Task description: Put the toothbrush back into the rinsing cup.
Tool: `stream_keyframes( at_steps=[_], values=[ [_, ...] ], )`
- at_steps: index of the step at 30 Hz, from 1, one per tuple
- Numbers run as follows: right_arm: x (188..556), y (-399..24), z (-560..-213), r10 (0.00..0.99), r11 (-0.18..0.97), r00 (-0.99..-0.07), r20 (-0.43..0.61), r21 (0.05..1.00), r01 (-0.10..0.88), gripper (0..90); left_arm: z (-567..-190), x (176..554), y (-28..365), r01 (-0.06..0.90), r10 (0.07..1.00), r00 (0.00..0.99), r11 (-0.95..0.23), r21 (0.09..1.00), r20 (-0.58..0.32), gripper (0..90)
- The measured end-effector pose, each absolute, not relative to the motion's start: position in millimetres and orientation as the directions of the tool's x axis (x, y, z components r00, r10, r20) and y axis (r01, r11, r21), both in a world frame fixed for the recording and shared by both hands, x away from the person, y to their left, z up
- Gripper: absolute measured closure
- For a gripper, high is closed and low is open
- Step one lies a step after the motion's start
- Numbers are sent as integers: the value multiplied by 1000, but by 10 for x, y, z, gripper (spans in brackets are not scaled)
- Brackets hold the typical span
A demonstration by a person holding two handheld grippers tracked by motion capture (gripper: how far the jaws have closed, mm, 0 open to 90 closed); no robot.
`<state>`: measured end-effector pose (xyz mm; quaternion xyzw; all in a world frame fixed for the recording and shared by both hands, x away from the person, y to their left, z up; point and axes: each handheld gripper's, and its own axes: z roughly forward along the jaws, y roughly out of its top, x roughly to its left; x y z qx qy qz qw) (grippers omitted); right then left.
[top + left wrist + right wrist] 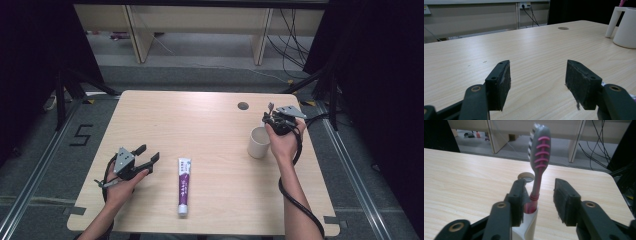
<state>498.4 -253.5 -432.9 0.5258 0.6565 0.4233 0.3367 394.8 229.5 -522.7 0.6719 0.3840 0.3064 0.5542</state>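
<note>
Pale wood table [210, 125] is seen from above: cup [258, 142] at three o'clock beside the right gripper [270, 113], toothpaste [183, 186] at six. Left gripper [537, 85] is held open, empty. Right jaws are parted around the toothbrush [537, 165], standing in the cup; they should be withdrawn straight back.

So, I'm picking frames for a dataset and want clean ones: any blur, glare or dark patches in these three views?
High view: sharp and evenly lit on the table, but both side margins are near black. Left gripper view: soft sheen on the wood, the cup slightly overexposed, the near left gripper a bit soft. Right gripper view: the toothbrush is crisp, the background is mildly blurred, and the right gripper is dark.
</note>
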Motion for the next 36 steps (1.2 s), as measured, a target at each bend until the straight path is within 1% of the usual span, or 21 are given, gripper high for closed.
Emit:
stream_keyframes(
  at_steps=[2, 3, 6, 7, 8, 9, 10, 12, 14, 15, 16, 19, 23, 25, 29, 30, 31, 33, 34, 35, 36],
  values=[
    [4948, -2522, -4313, 979, 51, -202, 38, 908, 417, 572, -5228, 3948, 2292, 175, 856, 516, -91, 980, -13, 368],
    [4953, -2551, -4306, 976, 80, -219, 12, 910, 407, 549, -5228, 3948, 2291, 174, 856, 516, -91, 980, -12, 368],
    [4892, -2536, -4280, 978, 37, -201, 62, 892, 451, 492, -5227, 3947, 2291, 175, 856, 516, -92, 980, -12, 369],
    [4890, -2565, -4275, 975, 74, -221, 29, 893, 443, 484, -5227, 3946, 2291, 176, 856, 516, -92, 980, -12, 369],
    [4855, -2541, -4266, 977, 35, -201, 69, 881, 472, 478, -5226, 3945, 2292, 177, 856, 517, -93, 980, -12, 368],
    [4840, -2546, -4264, 976, 32, -205, 76, 880, 475, 471, -5227, 3947, 2290, 176, 856, 517, -92, 980, -12, 368],
    [4825, -2565, -4269, 974, 51, -218, 58, 884, 464, 457, -5227, 3947, 2290, 176, 856, 517, -92, 980, -12, 369],
    [4769, -2565, -4265, 975, 29, -207, 80, 878, 477, 444, -5227, 3947, 2291, 177, 856, 517, -92, 980, -13, 369],
    [4716, -2604, -4262, 972, 57, -228, 59, 881, 471, 429, -5227, 3947, 2290, 180, 856, 516, -92, 979, -14, 369],
    [4697, -2619, -4266, 970, 62, -236, 58, 880, 471, 424, -5226, 3947, 2289, 182, 856, 517, -92, 979, -15, 368],
    [4651, -2605, -4262, 973, 41, -219, 78, 870, 491, 420, -5227, 3947, 2288, 181, 855, 518, -92, 979, -15, 368],
    [4580, -2650, -4282, 968, 59, -240, 70, 868, 492, 414, -5226, 3947, 2291, 184, 856, 517, -91, 979, -18, 368],
    [4444, -2689, -4324, 972, 53, -223, 70, 862, 504, 412, -5226, 3953, 2293, 188, 855, 518, -90, 978, -21, 368],
    [4371, -2703, -4329, 972, 41, -219, 89, 849, 527, 412, -5224, 3957, 2289, 192, 854, 519, -91, 977, -22, 368],
    [4305, -2730, -4381, 968, 43, -233, 94, 851, 523, 411, -5206, 3964, 2286, 190, 853, 521, -82, 978, -29, 368],
    [4255, -2703, -4392, 970, 5, -207, 126, 844, 537, 412, -5203, 3967, 2290, 186, 852, 522, -80, 979, -30, 368],
    [4263, -2736, -4407, 967, 43, -236, 95, 854, 519, 411, -5192, 3958, 2299, 194, 856, 516, -86, 977, -27, 368],
    [4231, -2728, -4432, 967, 34, -231, 103, 852, 522, 409, -5186, 3966, 2312, 184, 855, 517, -73, 980, -33, 368],
    [4210, -2707, -4436, 969, 6, -215, 125, 851, 525, 407, -5175, 3954, 2325, 194, 860, 510, -78, 978, -32, 368],
    [4197, -2723, -4439, 969, 29, -222, 104, 852, 524, 408, -5176, 3956, 2328, 191, 859, 511, -74, 979, -35, 368],
    [4185, -2715, -4439, 966, 14, -229, 123, 853, 521, 412, -5175, 3956, 2335, 191, 859, 511, -70, 979, -38, 367]
  ],
)
